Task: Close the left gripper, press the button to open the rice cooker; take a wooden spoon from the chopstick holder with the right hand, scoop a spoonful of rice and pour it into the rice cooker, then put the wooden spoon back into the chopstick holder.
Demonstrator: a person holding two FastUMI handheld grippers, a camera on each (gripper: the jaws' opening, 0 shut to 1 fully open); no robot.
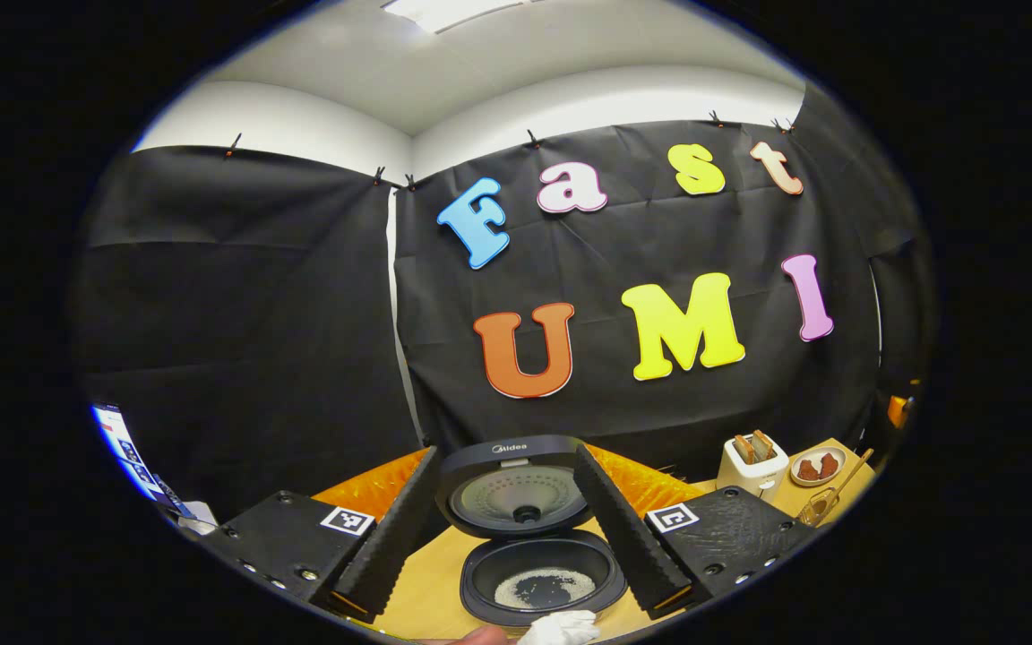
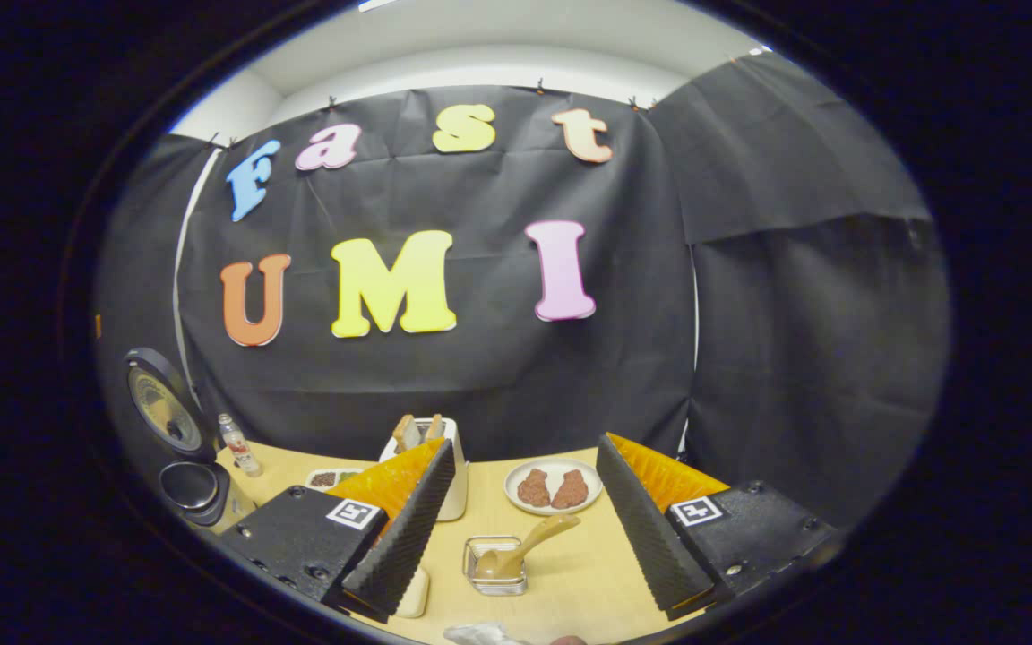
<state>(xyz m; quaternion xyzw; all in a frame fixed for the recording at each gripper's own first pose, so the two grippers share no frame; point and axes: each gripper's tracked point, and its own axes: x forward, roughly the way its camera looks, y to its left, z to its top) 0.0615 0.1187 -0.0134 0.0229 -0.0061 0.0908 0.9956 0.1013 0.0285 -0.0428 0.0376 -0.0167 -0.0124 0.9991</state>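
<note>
Spoon (image 2: 516,548) rests in its holder (image 2: 496,564), rice in the open cooker (image 1: 541,573); both hand-held grippers (image 1: 511,537) (image 2: 525,528) gape empty, task seemingly done.

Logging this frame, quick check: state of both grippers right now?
Left gripper: open, holding nothing; the open rice cooker sits ahead between its fingers.
Right gripper: open, holding nothing; the wooden spoon rests in its holder ahead.

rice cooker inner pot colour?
Black, rice cooker pot; shows best in the left gripper view.
</note>
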